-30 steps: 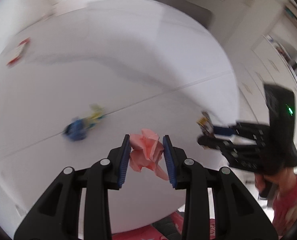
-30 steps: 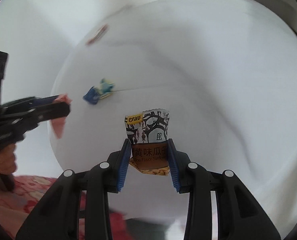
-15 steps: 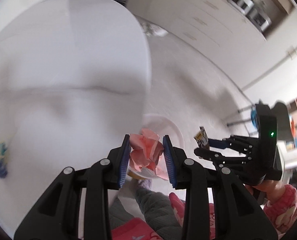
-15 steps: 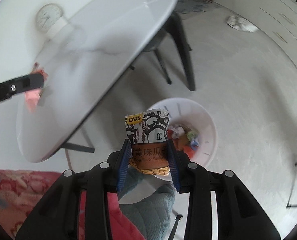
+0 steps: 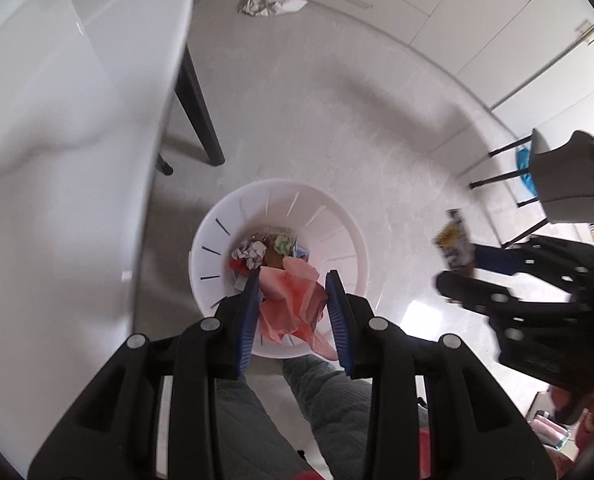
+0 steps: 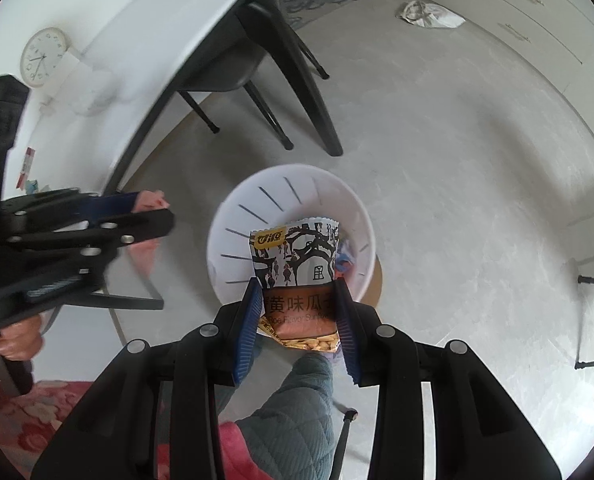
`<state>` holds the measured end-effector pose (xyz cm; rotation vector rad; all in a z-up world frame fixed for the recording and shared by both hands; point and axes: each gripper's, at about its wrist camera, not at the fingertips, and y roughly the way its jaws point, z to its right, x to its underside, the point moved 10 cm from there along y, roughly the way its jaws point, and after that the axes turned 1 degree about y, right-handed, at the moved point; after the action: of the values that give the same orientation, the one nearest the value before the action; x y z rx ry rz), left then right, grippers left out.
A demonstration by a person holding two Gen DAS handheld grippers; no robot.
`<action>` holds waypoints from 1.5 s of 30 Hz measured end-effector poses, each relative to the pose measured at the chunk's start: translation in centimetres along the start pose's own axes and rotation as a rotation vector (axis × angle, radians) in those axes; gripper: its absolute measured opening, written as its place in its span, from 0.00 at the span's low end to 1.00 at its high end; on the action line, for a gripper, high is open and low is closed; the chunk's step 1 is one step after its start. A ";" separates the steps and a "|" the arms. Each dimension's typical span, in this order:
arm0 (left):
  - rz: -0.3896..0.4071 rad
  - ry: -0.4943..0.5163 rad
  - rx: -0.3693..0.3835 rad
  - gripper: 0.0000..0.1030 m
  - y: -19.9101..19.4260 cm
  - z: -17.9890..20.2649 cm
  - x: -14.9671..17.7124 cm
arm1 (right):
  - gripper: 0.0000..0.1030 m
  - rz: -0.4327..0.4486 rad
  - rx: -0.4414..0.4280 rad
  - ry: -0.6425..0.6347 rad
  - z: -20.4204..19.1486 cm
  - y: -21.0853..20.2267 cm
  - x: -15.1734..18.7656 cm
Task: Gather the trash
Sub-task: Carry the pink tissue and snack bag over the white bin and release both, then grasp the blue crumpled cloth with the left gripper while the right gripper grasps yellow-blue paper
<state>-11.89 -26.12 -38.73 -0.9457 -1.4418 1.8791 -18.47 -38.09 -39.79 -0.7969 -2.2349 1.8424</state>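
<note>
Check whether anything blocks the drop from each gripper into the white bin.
Nothing visible does. The pink crumpled paper in the left gripper and the snack packet in the right gripper both hang over the open white bin, which has no lid.

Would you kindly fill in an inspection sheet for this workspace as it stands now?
Surface: white table at the left; pale floor below.
Job's things: white slotted bin on the floor, trash in its bottom; crumpled pink paper and printed snack packet, both over the bin.
Clutter: small wrappers on the table; crumpled white bag on the floor.
Grippers: left hand-held gripper clamps the pink paper; right hand-held gripper clamps the snack packet.
Cables: nothing seen.
Surroundings: dark chair, wall clock, white cabinets.
</note>
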 end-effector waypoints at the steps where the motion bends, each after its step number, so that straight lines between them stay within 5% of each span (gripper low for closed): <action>1: -0.012 -0.005 -0.008 0.31 1.1 -0.1 0.1 | 0.36 -0.008 0.002 0.003 0.4 0.3 0.2; 16: -0.147 -0.023 -0.038 0.31 12.8 -0.5 2.3 | 0.36 -0.052 0.019 -0.018 2.3 2.5 1.5; 19: -0.157 -0.043 -0.023 0.38 13.1 -0.7 2.8 | 0.36 -0.048 0.023 -0.018 2.4 2.6 1.4; 25: -0.065 -0.048 -0.020 0.70 8.5 -0.2 2.6 | 0.36 -0.060 0.032 -0.024 2.6 3.5 1.1; 36: 0.115 -0.081 -0.032 0.91 -5.4 -0.2 3.1 | 0.39 -0.125 -0.021 -0.097 -0.3 8.1 -0.6; 39: 0.130 -0.124 -0.048 0.92 -7.9 -1.1 3.3 | 0.61 -0.162 -0.044 -0.114 -1.9 9.9 -0.3; 41: 0.143 -0.148 -0.071 0.92 -9.2 -2.1 3.4 | 0.88 -0.182 -0.022 -0.117 -2.5 10.7 -0.2; 45: 0.163 -0.194 -0.096 0.92 -10.9 -3.7 3.6 | 0.91 -0.212 -0.001 -0.120 -3.2 10.5 0.0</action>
<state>-10.68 -18.50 -29.40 -0.9737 -1.6237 2.0841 -13.90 -34.15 -48.98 -0.4401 -2.2889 1.8321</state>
